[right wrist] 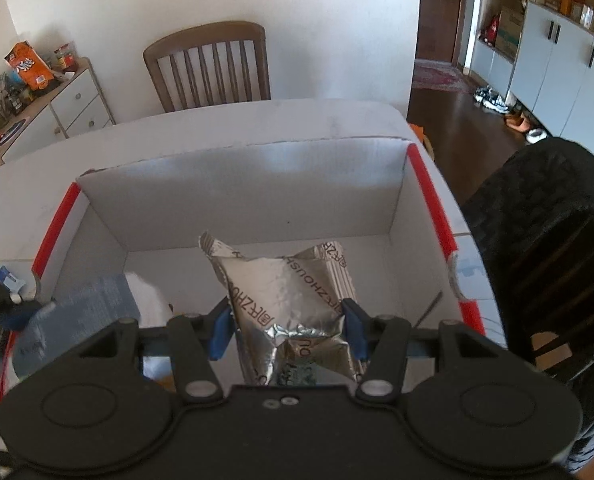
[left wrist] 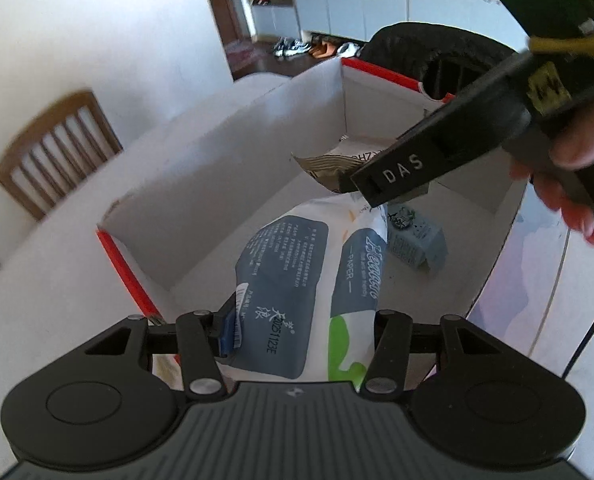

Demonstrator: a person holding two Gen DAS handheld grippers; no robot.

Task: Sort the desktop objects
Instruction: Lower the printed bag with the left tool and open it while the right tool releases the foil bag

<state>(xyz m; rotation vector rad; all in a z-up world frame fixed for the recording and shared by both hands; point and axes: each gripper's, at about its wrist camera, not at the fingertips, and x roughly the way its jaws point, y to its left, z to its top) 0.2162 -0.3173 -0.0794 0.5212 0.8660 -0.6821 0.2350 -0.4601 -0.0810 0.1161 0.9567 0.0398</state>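
My left gripper is shut on a white, blue and green tissue pack, which hangs tilted over a white cardboard box with red rims. A small blue-grey carton lies on the box floor. My right gripper is shut on a crinkled silver foil packet, its blue pads pressing both sides, above the same box. The left wrist view shows the right gripper coming in from the upper right with the foil packet. The tissue pack is a blur at the lower left of the right wrist view.
The box sits on a white table. A wooden chair stands behind the table and a black chair to the right. A low cabinet with snack bags is at the far left. A glossy printed mat lies beside the box.
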